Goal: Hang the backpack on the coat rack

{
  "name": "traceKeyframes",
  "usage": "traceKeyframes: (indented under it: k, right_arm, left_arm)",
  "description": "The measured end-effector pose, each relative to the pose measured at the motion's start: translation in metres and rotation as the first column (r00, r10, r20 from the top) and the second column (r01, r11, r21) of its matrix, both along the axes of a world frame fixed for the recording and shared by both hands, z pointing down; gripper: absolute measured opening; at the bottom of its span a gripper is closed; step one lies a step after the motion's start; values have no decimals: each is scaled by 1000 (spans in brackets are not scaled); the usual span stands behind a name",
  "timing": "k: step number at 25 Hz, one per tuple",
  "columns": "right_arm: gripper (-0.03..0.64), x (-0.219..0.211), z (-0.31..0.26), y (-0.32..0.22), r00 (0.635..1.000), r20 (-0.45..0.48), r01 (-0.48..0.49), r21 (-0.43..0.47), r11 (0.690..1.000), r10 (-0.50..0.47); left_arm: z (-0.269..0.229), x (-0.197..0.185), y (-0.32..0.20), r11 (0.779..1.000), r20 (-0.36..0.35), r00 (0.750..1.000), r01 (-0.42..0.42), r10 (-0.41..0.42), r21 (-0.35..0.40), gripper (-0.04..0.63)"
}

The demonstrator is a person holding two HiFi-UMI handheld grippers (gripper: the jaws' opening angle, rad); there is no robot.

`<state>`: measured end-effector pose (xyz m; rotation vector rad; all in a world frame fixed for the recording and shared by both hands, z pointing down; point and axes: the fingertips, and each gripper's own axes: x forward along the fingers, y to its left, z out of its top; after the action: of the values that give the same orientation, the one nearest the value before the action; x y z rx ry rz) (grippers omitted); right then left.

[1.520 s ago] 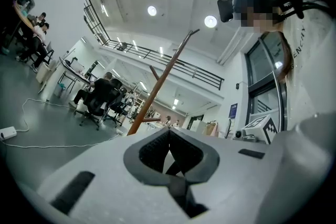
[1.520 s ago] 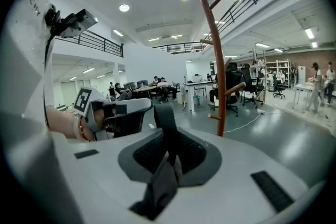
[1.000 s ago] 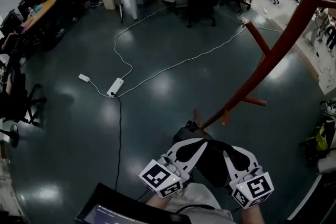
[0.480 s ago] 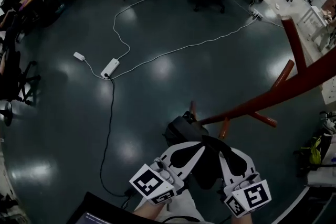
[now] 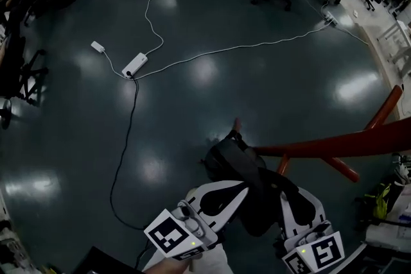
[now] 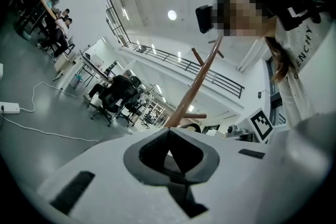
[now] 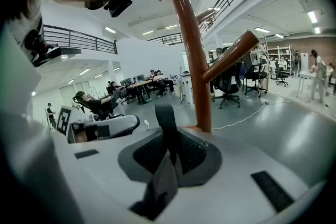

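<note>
Backpack (image 5: 226,158) held by left tool (image 6: 169,153), right tool (image 7: 170,161).

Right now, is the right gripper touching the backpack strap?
Touching. The right gripper view shows the right gripper with its jaws closed on the black strap, which sticks up from between them.
</note>
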<state>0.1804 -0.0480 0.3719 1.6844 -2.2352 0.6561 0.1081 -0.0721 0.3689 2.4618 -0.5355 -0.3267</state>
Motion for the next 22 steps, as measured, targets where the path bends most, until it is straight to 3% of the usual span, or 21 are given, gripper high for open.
traceKeyframes:
  k: [14, 22]
  right_arm:
    - [51, 10, 39, -5, 997, -63, 31, -32, 999, -33]
    - [51, 18, 49, -12, 997, -81, 7, -25, 1000, -9]
  left_arm:
    - [23, 10, -6, 999, 30, 999, 41, -41, 4, 11]
    - [37, 1, -8, 998, 96, 994, 57, -57, 4, 9]
